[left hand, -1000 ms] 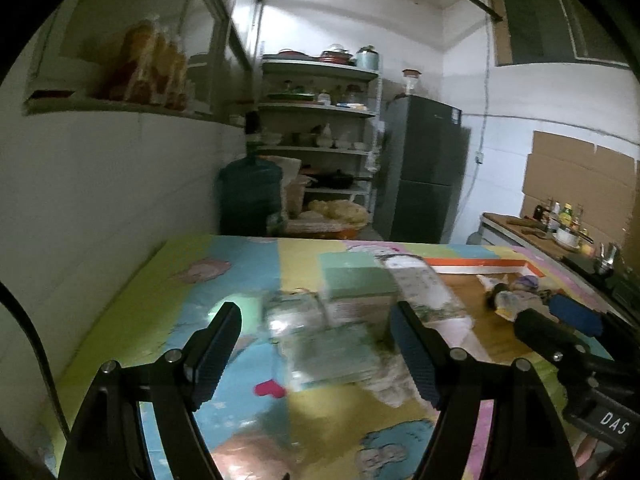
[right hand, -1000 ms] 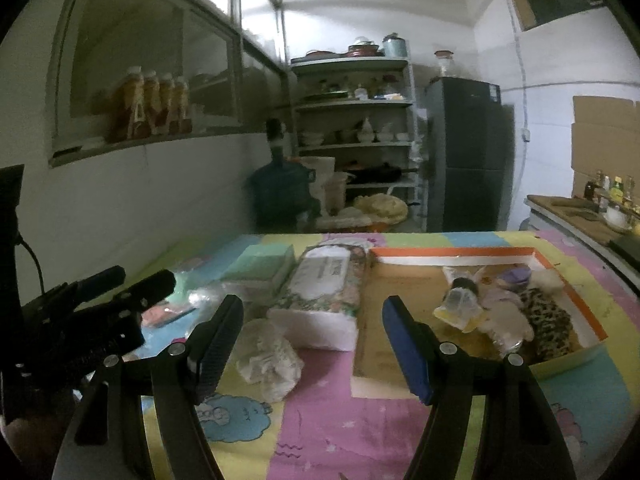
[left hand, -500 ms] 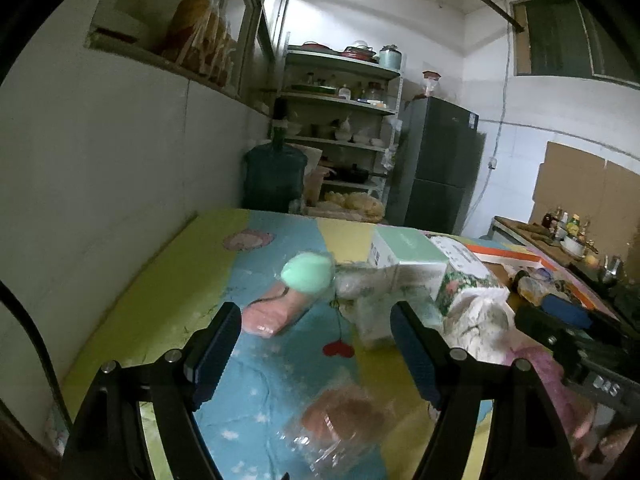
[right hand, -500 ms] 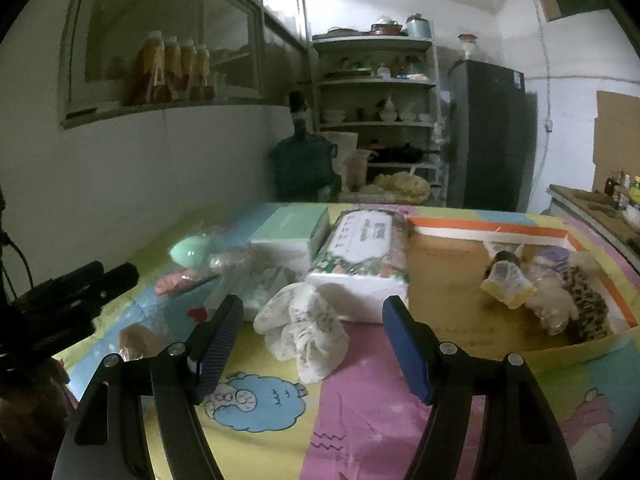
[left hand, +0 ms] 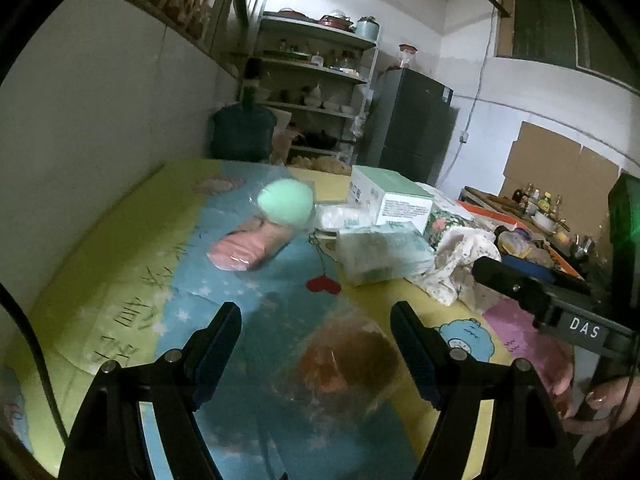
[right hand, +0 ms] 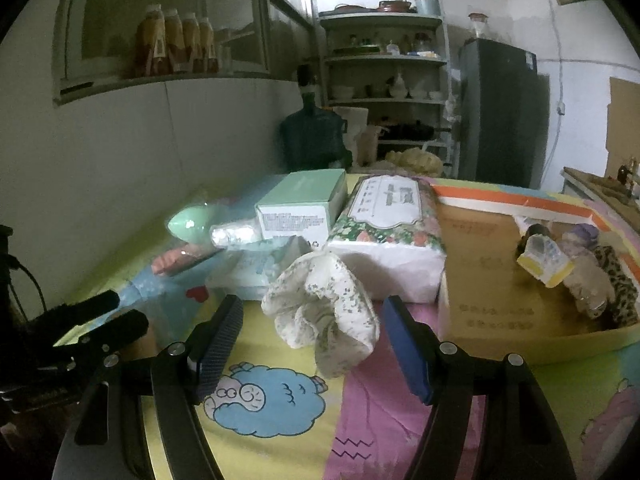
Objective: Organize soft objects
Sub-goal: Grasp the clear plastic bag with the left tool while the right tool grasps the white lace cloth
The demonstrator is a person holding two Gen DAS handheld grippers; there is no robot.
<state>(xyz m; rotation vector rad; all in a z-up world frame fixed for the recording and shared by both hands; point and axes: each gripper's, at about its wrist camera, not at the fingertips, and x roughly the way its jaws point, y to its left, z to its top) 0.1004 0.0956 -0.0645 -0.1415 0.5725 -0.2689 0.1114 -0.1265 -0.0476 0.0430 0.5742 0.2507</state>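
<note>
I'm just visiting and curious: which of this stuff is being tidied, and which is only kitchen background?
For the job: crumpled cloth, floral tissue pack, bagged brown item, mint sponge, cardboard tray.

Lying about: water jug, fridge, shelf rack, bottles.

Printed cloth table cover (right hand: 280, 396), matt and smooth. On it: crumpled speckled fabric (right hand: 324, 312); beside that, a glossy plastic-wrapped tissue pack (right hand: 388, 236); a matt cardboard tray (right hand: 500, 280); a clear crinkled plastic bag (left hand: 344, 364), contents blurred, possibly brown cloth.
</note>
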